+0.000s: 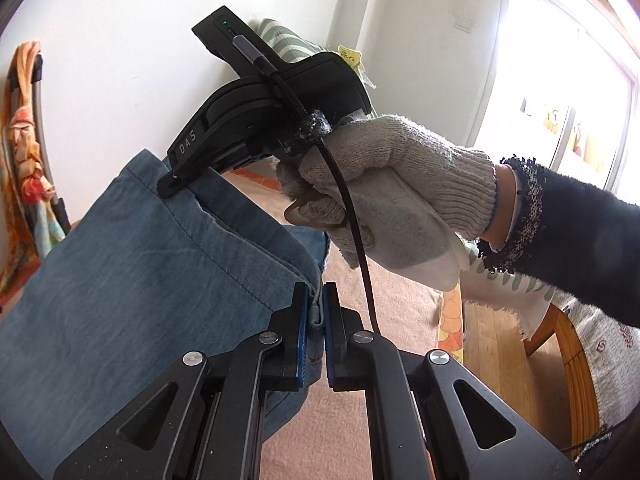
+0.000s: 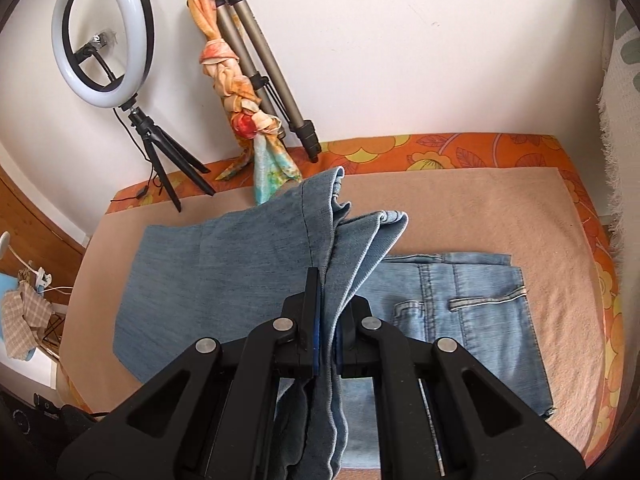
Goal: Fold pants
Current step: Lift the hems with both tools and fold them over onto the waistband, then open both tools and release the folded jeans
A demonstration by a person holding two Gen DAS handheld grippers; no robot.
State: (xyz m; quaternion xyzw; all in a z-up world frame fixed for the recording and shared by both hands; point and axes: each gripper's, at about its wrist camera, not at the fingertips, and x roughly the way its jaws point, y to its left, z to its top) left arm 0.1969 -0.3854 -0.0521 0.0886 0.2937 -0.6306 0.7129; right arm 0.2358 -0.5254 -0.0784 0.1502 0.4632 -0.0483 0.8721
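Blue denim pants (image 2: 224, 280) lie on a beige cloth (image 2: 480, 216), waist end with pocket and belt loop (image 2: 472, 304) flat at the right. My right gripper (image 2: 328, 304) is shut on the bunched leg hems and holds them lifted above the rest. In the left wrist view my left gripper (image 1: 316, 308) is shut on another corner of the pants (image 1: 132, 280). The right gripper (image 1: 172, 188) shows there too, clamped on the far denim edge and held by a gloved hand (image 1: 384, 192).
A ring light on a small tripod (image 2: 104, 36) and a folded grey tripod with a knotted scarf (image 2: 240, 80) stand against the white wall. An orange floral sheet (image 2: 440, 148) borders the beige cloth. Wooden floor (image 1: 492, 340) and a bright window (image 1: 560, 80) lie at the right.
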